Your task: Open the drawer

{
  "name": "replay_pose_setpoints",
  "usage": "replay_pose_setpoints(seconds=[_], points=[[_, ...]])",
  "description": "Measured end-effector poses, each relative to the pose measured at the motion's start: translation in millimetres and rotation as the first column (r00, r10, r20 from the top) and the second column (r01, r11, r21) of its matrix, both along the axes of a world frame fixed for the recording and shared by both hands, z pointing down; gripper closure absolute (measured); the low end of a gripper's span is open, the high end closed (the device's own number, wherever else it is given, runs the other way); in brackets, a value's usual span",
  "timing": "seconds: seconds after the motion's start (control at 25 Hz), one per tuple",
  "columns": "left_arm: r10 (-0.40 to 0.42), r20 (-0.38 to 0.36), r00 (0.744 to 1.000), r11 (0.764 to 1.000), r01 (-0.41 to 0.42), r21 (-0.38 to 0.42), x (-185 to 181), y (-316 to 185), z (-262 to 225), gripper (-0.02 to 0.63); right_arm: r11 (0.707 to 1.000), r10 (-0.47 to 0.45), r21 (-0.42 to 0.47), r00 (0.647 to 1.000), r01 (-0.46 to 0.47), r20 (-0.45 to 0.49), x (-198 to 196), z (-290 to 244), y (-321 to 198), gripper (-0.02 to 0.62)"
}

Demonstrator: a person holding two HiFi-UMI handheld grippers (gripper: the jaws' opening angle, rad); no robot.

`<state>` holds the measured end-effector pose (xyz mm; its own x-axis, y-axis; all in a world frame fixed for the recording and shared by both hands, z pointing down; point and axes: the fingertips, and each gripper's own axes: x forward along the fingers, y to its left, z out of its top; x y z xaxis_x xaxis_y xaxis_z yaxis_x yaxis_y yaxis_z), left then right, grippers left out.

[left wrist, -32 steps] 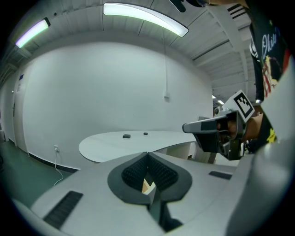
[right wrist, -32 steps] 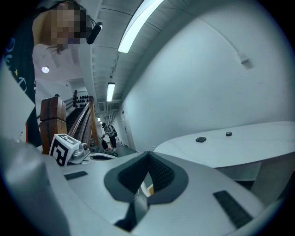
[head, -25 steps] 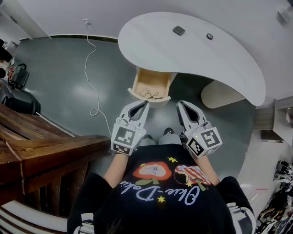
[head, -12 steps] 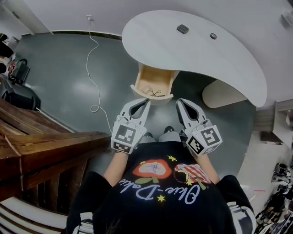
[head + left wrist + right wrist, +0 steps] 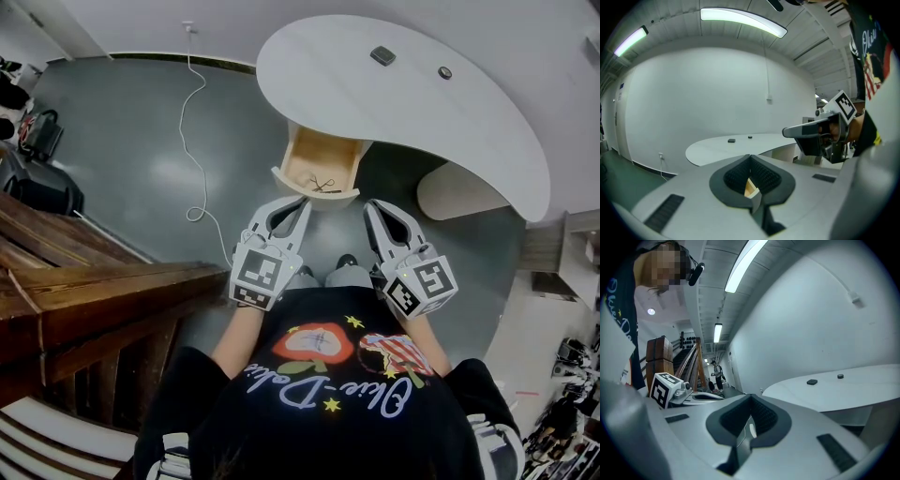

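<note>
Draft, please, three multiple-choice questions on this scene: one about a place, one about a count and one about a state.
1. Where does the white cable lie?
A. on a shelf
B. on the floor
C. in a basket
2. How many small dark things sit on the tabletop?
A. one
B. two
C. four
3. The drawer is:
A. shut
B. pulled out
C. lifted out and upside down

Answers:
1 B, it snakes across the grey floor.
2 B, one is squarish and one is round.
3 B, its wooden inside shows below the tabletop's edge.
</note>
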<state>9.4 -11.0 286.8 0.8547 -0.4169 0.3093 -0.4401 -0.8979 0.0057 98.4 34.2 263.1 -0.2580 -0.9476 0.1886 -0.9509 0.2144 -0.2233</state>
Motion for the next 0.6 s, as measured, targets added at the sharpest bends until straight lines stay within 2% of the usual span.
replay_pose_setpoints(seconds=[0.6], points=[[-0.007, -0.013, 1.0, 1.0, 0.007, -0.002, 1.0, 7.4, -4.5, 0.601, 1.0, -0.004, 0.001, 1.0, 0.004, -0.003, 1.7, 2.3, 8.5, 0.595]])
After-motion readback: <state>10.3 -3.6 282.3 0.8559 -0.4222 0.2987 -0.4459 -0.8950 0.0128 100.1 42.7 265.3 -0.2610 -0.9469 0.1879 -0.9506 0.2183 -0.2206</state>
